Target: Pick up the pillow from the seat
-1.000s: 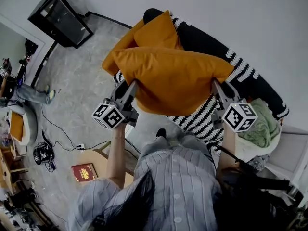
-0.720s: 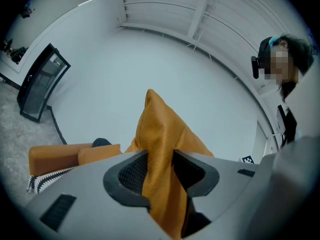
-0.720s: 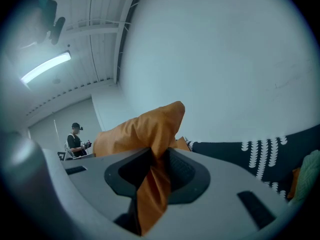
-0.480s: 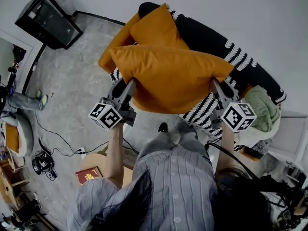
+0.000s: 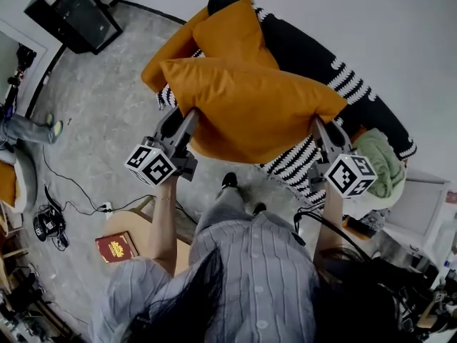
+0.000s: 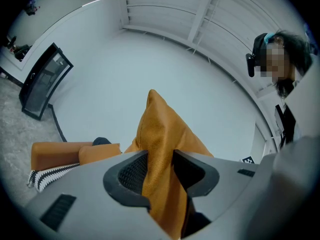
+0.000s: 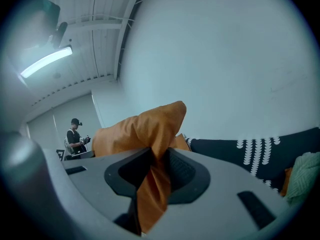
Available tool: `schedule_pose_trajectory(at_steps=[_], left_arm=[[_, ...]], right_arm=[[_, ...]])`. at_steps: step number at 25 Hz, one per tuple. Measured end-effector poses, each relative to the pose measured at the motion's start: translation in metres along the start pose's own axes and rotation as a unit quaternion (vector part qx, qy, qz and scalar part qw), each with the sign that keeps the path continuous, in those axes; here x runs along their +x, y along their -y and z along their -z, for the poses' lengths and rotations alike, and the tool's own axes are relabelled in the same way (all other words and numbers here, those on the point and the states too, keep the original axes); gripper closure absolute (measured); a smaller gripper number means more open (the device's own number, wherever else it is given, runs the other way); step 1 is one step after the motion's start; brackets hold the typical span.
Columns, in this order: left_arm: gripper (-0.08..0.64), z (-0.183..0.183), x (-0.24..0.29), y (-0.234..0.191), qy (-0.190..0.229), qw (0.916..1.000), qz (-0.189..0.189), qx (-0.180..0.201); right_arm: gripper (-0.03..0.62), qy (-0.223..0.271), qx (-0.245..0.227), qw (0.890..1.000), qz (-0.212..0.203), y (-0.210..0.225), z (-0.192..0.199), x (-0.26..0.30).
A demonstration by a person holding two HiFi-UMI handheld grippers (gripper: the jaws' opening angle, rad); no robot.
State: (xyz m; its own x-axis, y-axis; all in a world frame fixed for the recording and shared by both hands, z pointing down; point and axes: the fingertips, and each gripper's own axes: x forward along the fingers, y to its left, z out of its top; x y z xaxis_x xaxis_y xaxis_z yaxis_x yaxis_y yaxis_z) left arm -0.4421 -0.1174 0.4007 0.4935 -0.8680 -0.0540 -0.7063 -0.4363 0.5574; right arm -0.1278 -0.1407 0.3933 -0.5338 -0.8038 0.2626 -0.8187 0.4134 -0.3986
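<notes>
Floor (image 5: 107,120): grey, mottled. Black screen (image 5: 71,13) in its far left corner, by the wall. Cable (image 5: 75,191) trails over the floor's left part to a white plug (image 5: 106,207); small black device (image 5: 46,224) nearby, type unclear. Red book (image 5: 116,246) lies flat at the left edge of a wooden table (image 5: 143,224). Two spare orange cushions (image 5: 232,34), touching. Green blanket (image 5: 378,170), crumpled, far right. Legs in jeans (image 5: 25,128) at the floor's left edge. Second person (image 7: 76,136) stands in the background; ceiling strip lamp (image 7: 47,61) lit.
</notes>
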Motion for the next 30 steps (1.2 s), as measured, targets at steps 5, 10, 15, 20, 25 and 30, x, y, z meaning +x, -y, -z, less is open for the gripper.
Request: schedule_pose_trajectory(at_steps=[5, 10, 15, 20, 25, 30], left_arm=[[0.390, 0.016, -0.011, 0.039, 0.006, 0.9998, -0.013, 0.011], [0.391, 0.044, -0.024, 0.084, 0.004, 0.9995, -0.023, 0.021], [0.391, 0.069, -0.047, 0.123, 0.006, 0.9994, -0.026, 0.022], [0.393, 0.095, -0.070, 0.160, 0.008, 0.9994, -0.025, 0.020], [0.393, 0.114, -0.094, 0.188, -0.001, 0.9994, -0.025, 0.025], [0.393, 0.135, -0.118, 0.212, -0.006, 0.9991, -0.035, 0.022]], right_arm=[[0.486, -0.002, -0.005, 1.000, -0.015, 0.013, 0.004, -0.036], [0.486, 0.000, -0.002, 1.000, -0.023, 0.032, 0.013, -0.084], [0.486, 0.005, 0.005, 1.000, -0.028, 0.040, 0.027, -0.131], [0.486, 0.007, 0.006, 1.000, -0.027, 0.046, 0.039, -0.179], [0.486, 0.012, 0.009, 1.000, -0.027, 0.046, 0.056, -0.218], [0.486, 0.014, 0.006, 0.999, -0.031, 0.046, 0.070, -0.251]])
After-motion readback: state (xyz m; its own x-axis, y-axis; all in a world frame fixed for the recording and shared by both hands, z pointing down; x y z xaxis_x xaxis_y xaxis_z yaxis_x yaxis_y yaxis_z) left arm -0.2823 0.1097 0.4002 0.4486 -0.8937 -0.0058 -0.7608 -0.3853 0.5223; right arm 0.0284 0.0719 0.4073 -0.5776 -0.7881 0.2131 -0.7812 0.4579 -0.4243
